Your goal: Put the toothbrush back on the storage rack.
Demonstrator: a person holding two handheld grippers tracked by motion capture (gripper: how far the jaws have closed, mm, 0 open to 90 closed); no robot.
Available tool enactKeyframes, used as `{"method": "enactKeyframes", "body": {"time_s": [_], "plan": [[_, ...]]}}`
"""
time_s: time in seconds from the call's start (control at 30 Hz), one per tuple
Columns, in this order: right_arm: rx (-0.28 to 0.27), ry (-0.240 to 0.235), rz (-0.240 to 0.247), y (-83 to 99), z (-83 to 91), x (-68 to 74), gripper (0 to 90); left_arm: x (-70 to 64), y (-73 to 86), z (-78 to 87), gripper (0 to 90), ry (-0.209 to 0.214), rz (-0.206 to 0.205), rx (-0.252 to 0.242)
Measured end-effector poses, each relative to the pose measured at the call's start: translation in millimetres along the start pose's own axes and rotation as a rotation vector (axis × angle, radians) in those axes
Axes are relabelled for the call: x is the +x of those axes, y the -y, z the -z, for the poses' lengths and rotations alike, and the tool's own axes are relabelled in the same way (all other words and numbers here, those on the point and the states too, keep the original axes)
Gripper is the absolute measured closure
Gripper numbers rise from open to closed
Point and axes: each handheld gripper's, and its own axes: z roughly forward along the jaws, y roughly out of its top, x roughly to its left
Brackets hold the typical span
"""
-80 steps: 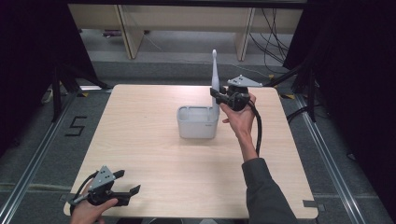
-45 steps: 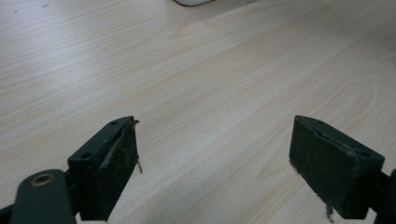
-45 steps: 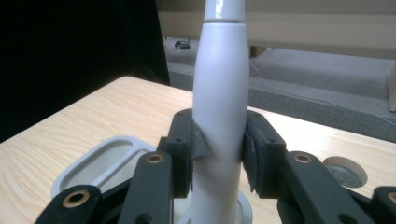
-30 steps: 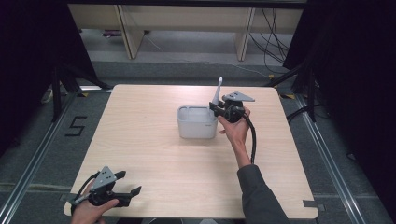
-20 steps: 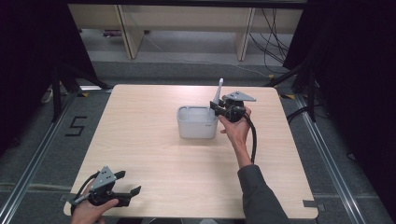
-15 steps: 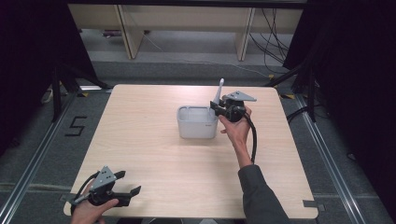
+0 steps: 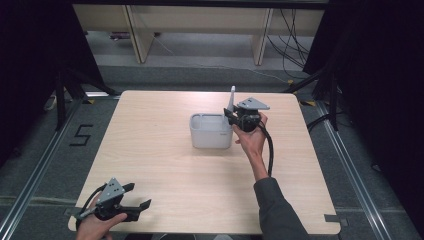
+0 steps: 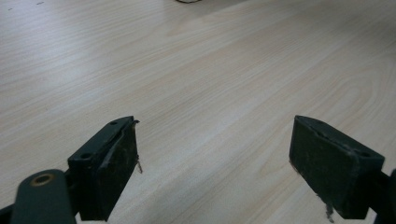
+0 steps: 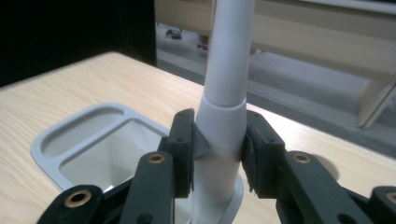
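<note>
A pale grey tub [image 7: 210, 134] stands near the middle of the wooden table [image 7: 165, 170]. At its right end a white rod-like handle [image 7: 232, 97] rises upright, and my right gripper [image 7: 228, 115] is shut on it. The right gripper view looks along the right gripper [image 9: 219, 135], whose jaws clamp the thicker lower sleeve of the handle [image 9: 231, 56], with the tub's rim [image 9: 51, 140] and its inner compartments just behind. The handle's lower end is hidden. My left gripper [image 7: 139, 196] rests at the near left corner of the table. Its jaws stand wide apart, and in its own view the left gripper [image 8: 215, 135] has bare wood between them.
Black frame posts and cables stand on the floor around the table, with pale shelving [image 7: 200, 25] beyond the far edge. A floor marker [image 7: 82, 135] lies to the left. Bare tabletop runs between the tub and my left gripper.
My right gripper has come down with the white handle, whose top now stands lower beside the tub. Over the last second it has hardly moved. The left gripper has stayed put.
</note>
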Motion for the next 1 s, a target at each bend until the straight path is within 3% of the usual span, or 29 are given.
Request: {"method": "enactKeyframes", "body": {"time_s": [0.1,0.3,0.33,0.37,0.47,0.53,0.6,0.67,0.7,0.73,0.77,0.83,0.93,0.97,1.0], "plan": [[0.032,0.012,0.045,-0.9,-2.4,4.6,67.3,0.5,-0.2,0.1,14.8,0.001,-0.006,0.005],[0.039,-0.009,0.016,2.0,-6.3,2.7,70.9,0.7,-0.2,0.7,14.8,-0.007,-0.005,0.005],[0.017,-0.008,0.018,1.8,-5.7,1.3,70.8,0.7,0.0,0.5,14.8,-0.005,-0.004,0.003],[0.02,-0.027,-0.026,1.1,-5.2,2.3,71.0,-0.1,-0.2,0.5,14.8,-0.003,-0.001,-0.002],[0.024,-0.025,0.0,-0.8,-3.6,1.6,71.3,-0.1,-0.4,0.6,14.8,-0.003,-0.007,0.005],[0.033,-0.024,-0.023,0.5,-3.6,2.2,68.2,0.1,-0.2,0.6,14.8,0.0,-0.008,0.004],[0.025,-0.02,0.011,1.2,-3.1,-0.1,61.1,0.1,-0.4,0.7,14.8,-0.002,-0.006,0.003],[0.015,-0.036,-0.02,1.7,-3.5,-0.1,55.2,0.3,-0.1,0.6,14.8,-0.006,-0.004,0.005],[0.011,-0.013,-0.041,2.4,-3.0,0.5,51.9,-0.3,-0.1,0.3,14.8,-0.004,0.0,0.0],[0.03,-0.031,-0.048,1.8,-2.0,1.0,49.8,0.1,-0.3,0.6,14.8,-0.001,-0.006,0.001],[0.025,-0.018,-0.027,1.2,-0.5,0.0,48.3,0.3,-0.4,0.7,14.8,0.0,-0.008,0.002],[0.028,-0.043,-0.068,1.5,1.5,3.4,44.3,0.0,-0.2,0.4,14.8,-0.001,-0.002,-0.002],[0.025,-0.036,-0.04,3.0,5.7,3.8,39.5,0.7,-0.6,1.2,14.8,-0.003,-0.009,-0.002],[0.034,-0.045,-0.072,3.8,9.4,5.8,38.1,0.7,-0.5,0.8,14.8,-0.004,-0.007,-0.003],[0.021,-0.055,-0.044,4.5,10.9,3.3,37.2,0.5,-0.4,0.7,14.8,-0.007,-0.007,-0.002]]}}
